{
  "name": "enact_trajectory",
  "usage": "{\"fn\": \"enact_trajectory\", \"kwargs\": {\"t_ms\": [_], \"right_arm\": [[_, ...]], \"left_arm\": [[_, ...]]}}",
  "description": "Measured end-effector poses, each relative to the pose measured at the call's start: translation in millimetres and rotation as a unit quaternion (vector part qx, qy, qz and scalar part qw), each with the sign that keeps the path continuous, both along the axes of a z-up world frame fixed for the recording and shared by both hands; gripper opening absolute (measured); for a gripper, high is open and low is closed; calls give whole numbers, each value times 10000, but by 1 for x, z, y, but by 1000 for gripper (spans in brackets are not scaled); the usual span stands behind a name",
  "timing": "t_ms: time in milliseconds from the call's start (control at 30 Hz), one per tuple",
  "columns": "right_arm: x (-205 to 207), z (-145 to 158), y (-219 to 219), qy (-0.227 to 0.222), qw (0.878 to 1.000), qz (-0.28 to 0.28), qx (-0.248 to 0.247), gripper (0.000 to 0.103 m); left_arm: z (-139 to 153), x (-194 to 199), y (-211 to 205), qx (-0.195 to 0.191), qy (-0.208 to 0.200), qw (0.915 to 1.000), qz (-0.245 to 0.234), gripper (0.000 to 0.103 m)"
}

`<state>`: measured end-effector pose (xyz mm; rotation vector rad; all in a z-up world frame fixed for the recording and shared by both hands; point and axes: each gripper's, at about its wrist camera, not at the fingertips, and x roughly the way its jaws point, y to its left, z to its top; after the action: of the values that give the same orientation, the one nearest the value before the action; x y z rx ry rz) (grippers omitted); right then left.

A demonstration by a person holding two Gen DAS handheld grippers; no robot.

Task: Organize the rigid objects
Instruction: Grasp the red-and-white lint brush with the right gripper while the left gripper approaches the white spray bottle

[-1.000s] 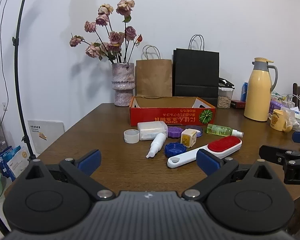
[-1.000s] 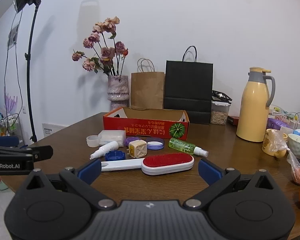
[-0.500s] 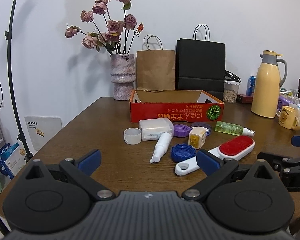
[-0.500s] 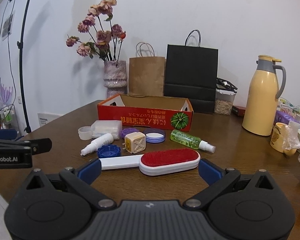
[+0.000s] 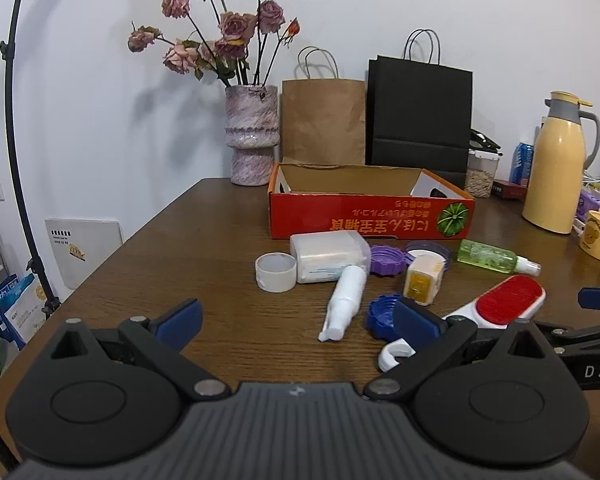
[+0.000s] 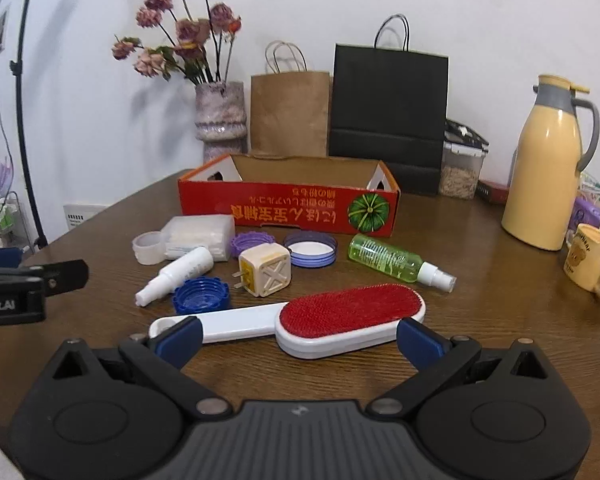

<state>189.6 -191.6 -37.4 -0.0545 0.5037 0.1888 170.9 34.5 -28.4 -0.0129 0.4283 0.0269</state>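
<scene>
An open red cardboard box (image 5: 370, 216) (image 6: 288, 208) stands mid-table. In front of it lie a white lint brush with a red pad (image 6: 300, 318) (image 5: 496, 306), a white spray bottle (image 5: 344, 296) (image 6: 176, 274), a blue cap (image 6: 201, 295) (image 5: 380, 316), a purple cap (image 6: 251, 242), a lavender lid (image 6: 310, 249), a cream plug cube (image 6: 265, 269) (image 5: 422, 282), a green spray bottle (image 6: 396, 262) (image 5: 496, 256), a clear plastic case (image 5: 328, 254) (image 6: 198, 236) and a white ring (image 5: 275, 271). My left gripper (image 5: 296, 320) is open and empty. My right gripper (image 6: 300, 336) is open just before the lint brush.
At the back stand a vase of dried roses (image 5: 252, 136), a brown paper bag (image 5: 322, 120) and a black bag (image 5: 418, 116). A yellow thermos (image 6: 544, 172) and a yellow mug (image 6: 586, 258) stand at the right. A light stand (image 5: 16, 140) is left of the table.
Both grippers have moved forward and lower toward the items on the table, which look larger and nearer. Both have stayed open and empty.
</scene>
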Motion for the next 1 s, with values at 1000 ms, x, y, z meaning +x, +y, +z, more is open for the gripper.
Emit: {"fn": "enact_trajectory", "kwargs": {"t_ms": [1000], "right_arm": [[106,-35,10,959,9932,-413,-513,103]], "left_arm": [[-11,66,19,-98,418,9987,277,103]]}}
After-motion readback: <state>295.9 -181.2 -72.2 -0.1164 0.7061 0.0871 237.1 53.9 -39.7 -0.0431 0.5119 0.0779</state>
